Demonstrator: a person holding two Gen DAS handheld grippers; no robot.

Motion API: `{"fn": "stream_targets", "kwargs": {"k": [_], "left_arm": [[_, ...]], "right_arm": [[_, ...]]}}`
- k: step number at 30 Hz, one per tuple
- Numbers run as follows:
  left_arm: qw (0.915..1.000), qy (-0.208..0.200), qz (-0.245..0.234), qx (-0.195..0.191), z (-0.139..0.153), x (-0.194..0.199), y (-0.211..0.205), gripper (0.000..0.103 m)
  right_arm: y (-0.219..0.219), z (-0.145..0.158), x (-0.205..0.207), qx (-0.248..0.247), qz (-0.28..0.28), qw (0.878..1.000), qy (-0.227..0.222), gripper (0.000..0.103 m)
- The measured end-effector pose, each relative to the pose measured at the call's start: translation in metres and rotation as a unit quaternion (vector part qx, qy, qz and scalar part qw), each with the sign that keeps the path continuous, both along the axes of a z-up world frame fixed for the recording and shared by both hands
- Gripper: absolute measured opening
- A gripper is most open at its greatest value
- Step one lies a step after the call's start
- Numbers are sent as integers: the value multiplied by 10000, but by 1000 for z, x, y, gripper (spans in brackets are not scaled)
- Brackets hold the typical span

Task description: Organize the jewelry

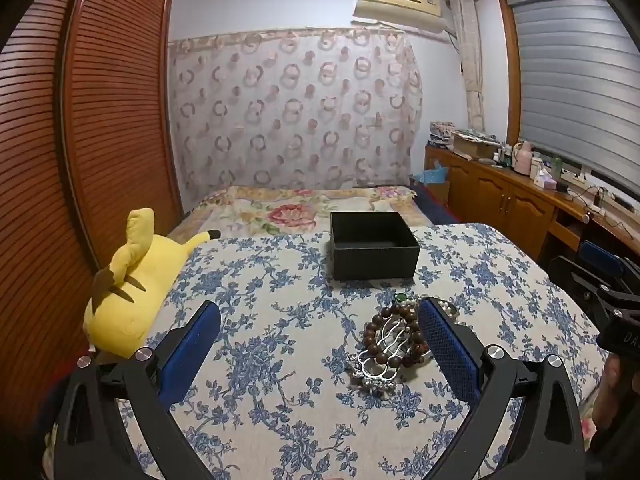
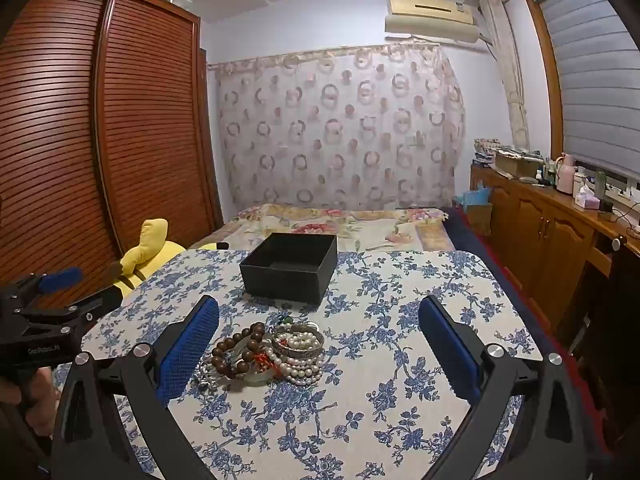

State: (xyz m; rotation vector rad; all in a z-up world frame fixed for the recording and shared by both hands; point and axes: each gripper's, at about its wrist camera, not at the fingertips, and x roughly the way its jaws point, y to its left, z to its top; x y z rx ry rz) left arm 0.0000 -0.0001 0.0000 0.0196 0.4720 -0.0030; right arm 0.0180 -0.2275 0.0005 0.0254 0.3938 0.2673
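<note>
A pile of jewelry lies on the blue-flowered tablecloth: a brown wooden bead bracelet (image 1: 394,334) (image 2: 240,350), silver pieces (image 1: 378,364), a pearl strand (image 2: 302,356) and a small green stone (image 1: 400,297). An open, empty black box (image 1: 374,246) (image 2: 290,266) stands just behind the pile. My left gripper (image 1: 320,336) is open above the table, its right finger beside the pile. My right gripper (image 2: 320,338) is open, its left finger beside the pile. Each gripper shows at the edge of the other's view (image 1: 600,292) (image 2: 44,312).
A yellow plush toy (image 1: 132,292) (image 2: 148,252) lies at the table's left edge. A flowered bed (image 1: 304,210) lies behind the table. A slatted wooden wardrobe (image 1: 80,120) stands on the left and a cluttered wooden sideboard (image 2: 560,216) on the right.
</note>
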Motion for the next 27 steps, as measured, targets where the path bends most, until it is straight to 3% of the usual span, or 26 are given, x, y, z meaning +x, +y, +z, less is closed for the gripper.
{"fn": "stream_targets", "kwargs": {"k": [27], "left_arm": [[10000, 2, -6, -7, 0, 0, 0, 95]], "right_arm": [[1, 0, 0, -4, -3, 10000, 11, 101]]}}
